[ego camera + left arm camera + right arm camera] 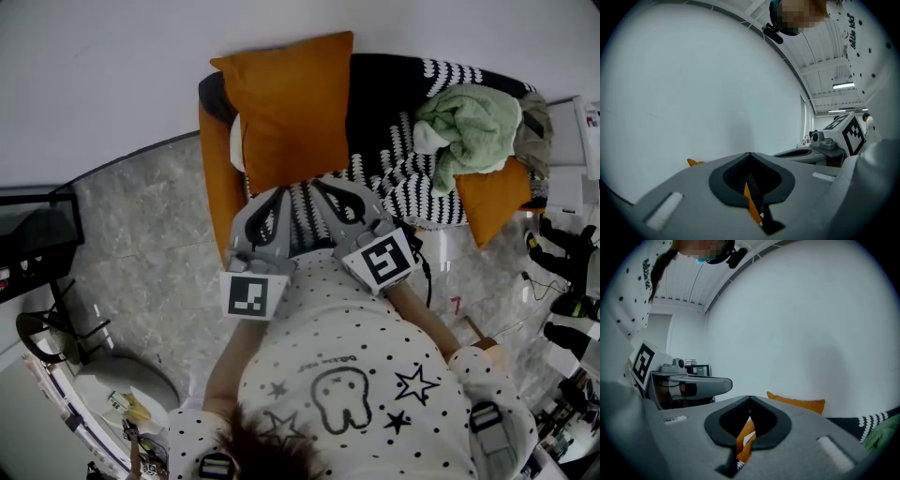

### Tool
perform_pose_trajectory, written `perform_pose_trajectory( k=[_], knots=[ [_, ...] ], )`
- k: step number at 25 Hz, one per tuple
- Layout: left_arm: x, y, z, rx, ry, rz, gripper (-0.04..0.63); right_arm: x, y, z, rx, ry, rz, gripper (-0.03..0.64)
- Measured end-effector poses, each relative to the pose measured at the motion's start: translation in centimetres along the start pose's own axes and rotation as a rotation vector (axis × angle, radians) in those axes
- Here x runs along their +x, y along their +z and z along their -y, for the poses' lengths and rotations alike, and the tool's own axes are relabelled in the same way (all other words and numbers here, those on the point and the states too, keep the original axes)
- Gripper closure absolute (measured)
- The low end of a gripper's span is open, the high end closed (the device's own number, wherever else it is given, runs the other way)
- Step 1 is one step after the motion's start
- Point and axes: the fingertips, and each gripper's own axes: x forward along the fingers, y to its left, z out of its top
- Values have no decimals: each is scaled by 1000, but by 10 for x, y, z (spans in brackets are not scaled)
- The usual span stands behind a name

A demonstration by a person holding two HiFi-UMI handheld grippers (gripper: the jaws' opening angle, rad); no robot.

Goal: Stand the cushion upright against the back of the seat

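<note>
The orange cushion [291,108] stands upright at the left end of the seat [389,94], leaning on the seat's back by the white wall. Both grippers meet its lower edge from the front. My left gripper [278,191] is shut, and in the left gripper view [750,154] a sliver of orange cushion fabric [751,201] sits between the pads. My right gripper [320,182] is shut beside it; in the right gripper view [750,399] orange cushion fabric [746,437] with a white tag shows between its jaws. The cushion's top edge [797,404] rises behind.
The seat has a black cover with white marks and an orange left arm [220,178]. A green blanket [469,127] is heaped at the right end, above a second orange cushion [492,202]. A grey marbled floor [141,244] lies around, with clutter at both sides.
</note>
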Motion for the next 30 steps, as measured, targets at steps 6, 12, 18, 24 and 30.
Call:
perform_pose_trajectory(
  k=[6, 12, 18, 24, 30],
  knots=[
    [0, 0, 0, -4, 0, 2, 592, 0, 0, 1, 6, -5, 1, 618],
    [0, 0, -1, -8, 3, 4, 593, 1, -1, -1, 0, 7, -6, 617],
    [0, 1, -2, -13, 5, 5, 592, 1, -1, -2, -1, 12, -5, 617],
    [0, 0, -3, -17, 7, 6, 592, 1, -1, -3, -7, 15, -6, 617],
    [-1, -1, -3, -21, 8, 1, 592, 1, -2, -3, -4, 15, -8, 617]
  ],
)
